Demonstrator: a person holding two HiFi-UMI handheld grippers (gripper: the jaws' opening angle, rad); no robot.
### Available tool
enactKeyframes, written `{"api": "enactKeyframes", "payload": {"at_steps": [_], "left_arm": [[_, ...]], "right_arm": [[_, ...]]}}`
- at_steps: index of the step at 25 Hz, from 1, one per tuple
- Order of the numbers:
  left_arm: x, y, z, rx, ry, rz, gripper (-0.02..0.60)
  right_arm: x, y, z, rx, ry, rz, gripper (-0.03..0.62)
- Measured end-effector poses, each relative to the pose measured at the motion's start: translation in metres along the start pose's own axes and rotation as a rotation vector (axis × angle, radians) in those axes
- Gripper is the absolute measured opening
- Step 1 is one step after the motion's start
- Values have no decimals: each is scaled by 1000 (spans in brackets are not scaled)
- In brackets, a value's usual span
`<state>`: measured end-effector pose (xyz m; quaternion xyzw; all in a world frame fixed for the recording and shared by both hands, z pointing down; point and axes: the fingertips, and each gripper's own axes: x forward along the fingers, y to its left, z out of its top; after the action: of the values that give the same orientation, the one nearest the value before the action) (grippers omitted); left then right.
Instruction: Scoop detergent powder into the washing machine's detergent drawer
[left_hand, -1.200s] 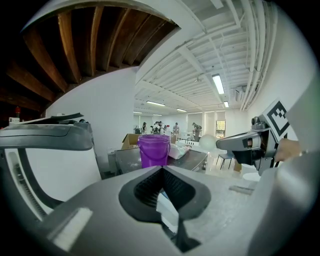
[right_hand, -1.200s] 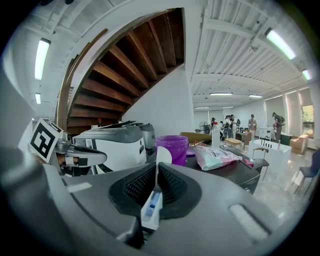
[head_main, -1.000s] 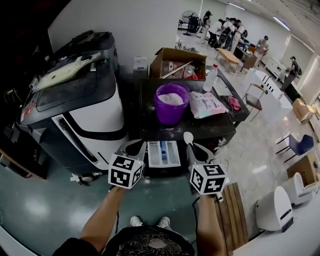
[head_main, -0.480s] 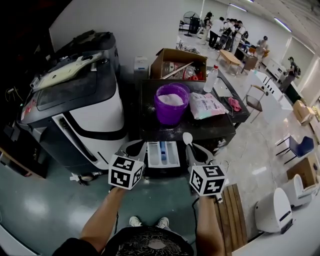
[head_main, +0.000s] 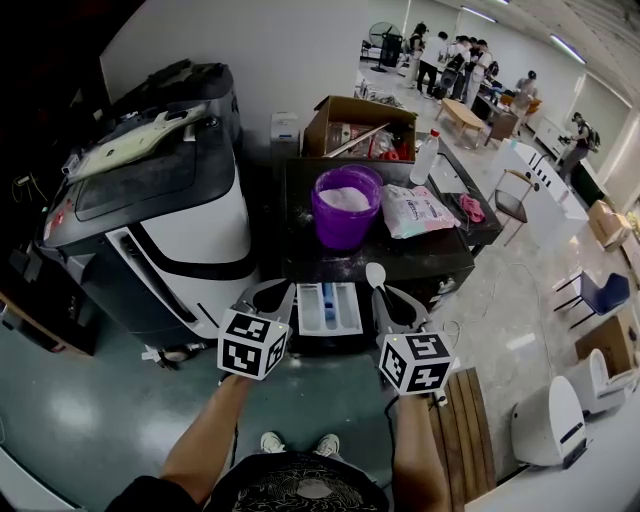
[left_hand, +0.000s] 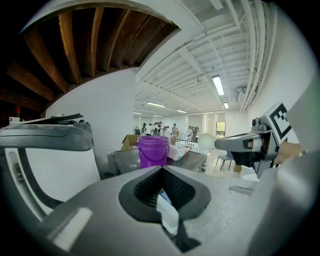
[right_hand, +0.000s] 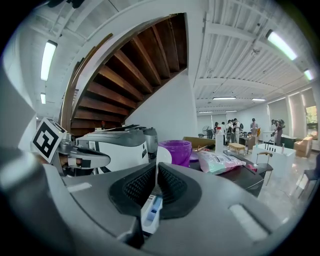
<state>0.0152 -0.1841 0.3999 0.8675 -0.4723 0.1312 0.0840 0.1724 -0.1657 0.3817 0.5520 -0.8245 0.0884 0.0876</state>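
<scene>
Already the detergent drawer stands pulled out from the front below the dark table, so this part of the task looks done. The right gripper has its jaws closed on the thin handle of a white spoon, and the bowl of the spoon points up and forward, just above the right side of the drawer. The left gripper is beside the left side of the drawer. In the left gripper view its jaws meet at the tips with nothing between them. The detergent powder lies in the purple bucket on the table, behind the drawer and well apart from the spoon.

I judge that the scooping itself is left to do: the spoon must go to the bucket, take powder and bring it to a compartment of the drawer.

Some things are hard to tell. The bowl of the spoon is small and white, so I cannot say if it carries powder. The compartments of the drawer are also pale, and whether any powder is inside them does not show. The body of the washing machine under the table is dark and cannot be made out.
</scene>
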Motion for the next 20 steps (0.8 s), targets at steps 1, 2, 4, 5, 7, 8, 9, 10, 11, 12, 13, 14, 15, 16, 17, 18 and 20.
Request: {"api": "enactKeyframes", "payload": {"at_steps": [1,2,4,5,7,8,9,10,11,12,13,14,15,16,17,18,20], "left_arm": [[0,0,0,-1,-1,0,2],[0,0,0,-2,-2,-1,1],[1,0,1,-3,-5,-2,2],[1,0,1,-4,-6,-2,2],[0,1,2,-4,-6,-1,2],[0,1,2,-4,-6,-1,2],[0,0,2,-5,-5,-1,2],[0,0,1,-5,-5,-1,2],[0,0,1,-5,-6,-2,2],[0,-1,1,-5,-6,-2,2],[-1,0,1,-5,-7,-1,2],[-1,0,1,-7,-7,-1,0],[-1,1,0,-8,-8,0,2],[-1,1,0,-10,-8,0,2],[-2,1,0,-11,-8,0,2],[-2,1,0,-12,-8,0,2],[-2,1,0,-11,-8,1,2]], "right_arm": [[0,0,0,-1,-2,0,40],[0,0,1,-1,-3,0,40],[0,0,1,-2,-4,1,40],[0,0,2,-2,-3,2,40],[1,1,2,-4,-2,6,39],[1,2,2,-7,0,7,40],[2,3,2,-10,1,8,40],[2,3,2,-13,2,9,40],[2,4,1,-14,2,11,40],[2,4,1,-14,2,12,40],[2,5,1,-13,3,13,40],[2,5,1,-13,3,14,40],[2,6,0,-13,3,14,40],[2,6,0,-13,3,14,40],[2,7,0,-13,4,14,40],[2,7,0,-13,4,15,40],[2,7,-1,-13,5,16,40]]}}
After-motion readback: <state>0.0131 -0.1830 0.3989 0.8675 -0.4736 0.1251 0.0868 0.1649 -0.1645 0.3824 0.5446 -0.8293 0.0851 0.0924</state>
